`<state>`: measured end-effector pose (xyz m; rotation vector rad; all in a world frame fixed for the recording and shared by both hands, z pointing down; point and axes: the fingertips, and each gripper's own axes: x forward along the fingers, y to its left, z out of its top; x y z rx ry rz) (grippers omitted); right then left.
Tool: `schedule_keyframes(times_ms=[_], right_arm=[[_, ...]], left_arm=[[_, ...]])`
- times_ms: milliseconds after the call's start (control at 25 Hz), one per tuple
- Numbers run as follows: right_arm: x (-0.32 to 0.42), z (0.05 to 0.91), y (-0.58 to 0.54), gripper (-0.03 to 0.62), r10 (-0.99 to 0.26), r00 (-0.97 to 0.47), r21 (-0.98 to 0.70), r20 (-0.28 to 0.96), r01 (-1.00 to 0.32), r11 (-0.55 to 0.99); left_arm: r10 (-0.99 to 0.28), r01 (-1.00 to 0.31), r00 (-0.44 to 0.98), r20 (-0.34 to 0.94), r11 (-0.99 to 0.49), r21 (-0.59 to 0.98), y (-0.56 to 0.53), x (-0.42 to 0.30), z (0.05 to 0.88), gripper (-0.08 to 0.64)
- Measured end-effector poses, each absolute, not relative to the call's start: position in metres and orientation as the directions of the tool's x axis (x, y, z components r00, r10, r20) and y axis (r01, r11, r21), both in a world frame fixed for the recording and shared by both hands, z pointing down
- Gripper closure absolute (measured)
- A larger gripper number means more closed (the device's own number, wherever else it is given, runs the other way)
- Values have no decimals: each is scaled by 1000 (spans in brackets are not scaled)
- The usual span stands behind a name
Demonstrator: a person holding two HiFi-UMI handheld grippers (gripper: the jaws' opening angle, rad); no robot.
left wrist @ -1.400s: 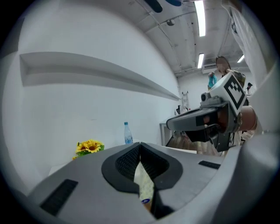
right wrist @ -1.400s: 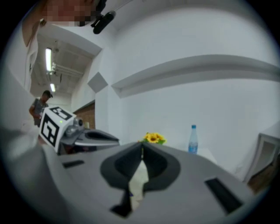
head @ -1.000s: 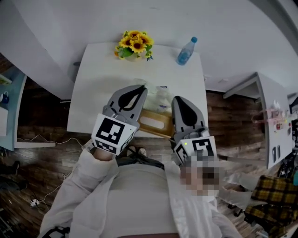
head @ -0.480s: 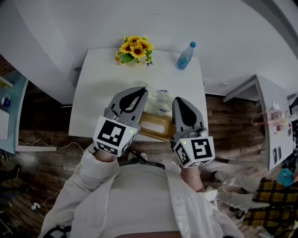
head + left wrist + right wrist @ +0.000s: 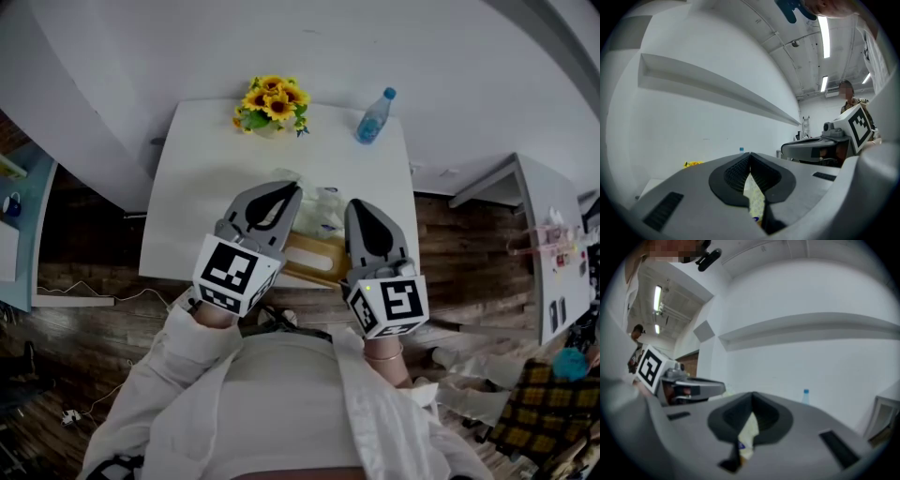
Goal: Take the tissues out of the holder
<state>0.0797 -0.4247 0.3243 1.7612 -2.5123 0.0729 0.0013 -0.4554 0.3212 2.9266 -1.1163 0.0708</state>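
Note:
A wooden tissue holder (image 5: 314, 255) lies at the white table's (image 5: 202, 187) near edge, between my two grippers. Just beyond it lies a pale, crumpled tissue pack (image 5: 323, 208). In the head view my left gripper (image 5: 284, 187) hovers over the pack's left side and my right gripper (image 5: 360, 202) over its right side. The left gripper view shows the left gripper (image 5: 750, 155) with its jaw tips touching and the tissue pack (image 5: 755, 199) visible below, through the hollow behind them. My right gripper (image 5: 752, 395) looks the same, with the tissue pack (image 5: 746, 434) beneath it.
A pot of sunflowers (image 5: 272, 98) and a blue-capped water bottle (image 5: 375, 115) stand at the table's far edge against the white wall. A white side unit (image 5: 553, 234) stands to the right. The floor around is dark wood.
Both grippers have edged slightly towards each other over the tissue pack; their jaws have stayed closed.

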Motion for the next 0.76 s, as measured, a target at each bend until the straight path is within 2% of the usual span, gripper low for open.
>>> schedule_keyframes(times_ms=[200, 760], right_arm=[[79, 324, -429, 583, -934, -345, 10, 98, -938, 347], [78, 326, -430, 583, -926, -364, -41, 99, -931, 362]], left_arm=[[-664, -663, 746, 62, -748, -28, -458, 4, 322, 535], [-651, -653, 757, 62, -755, 56, -455, 7, 326, 535]])
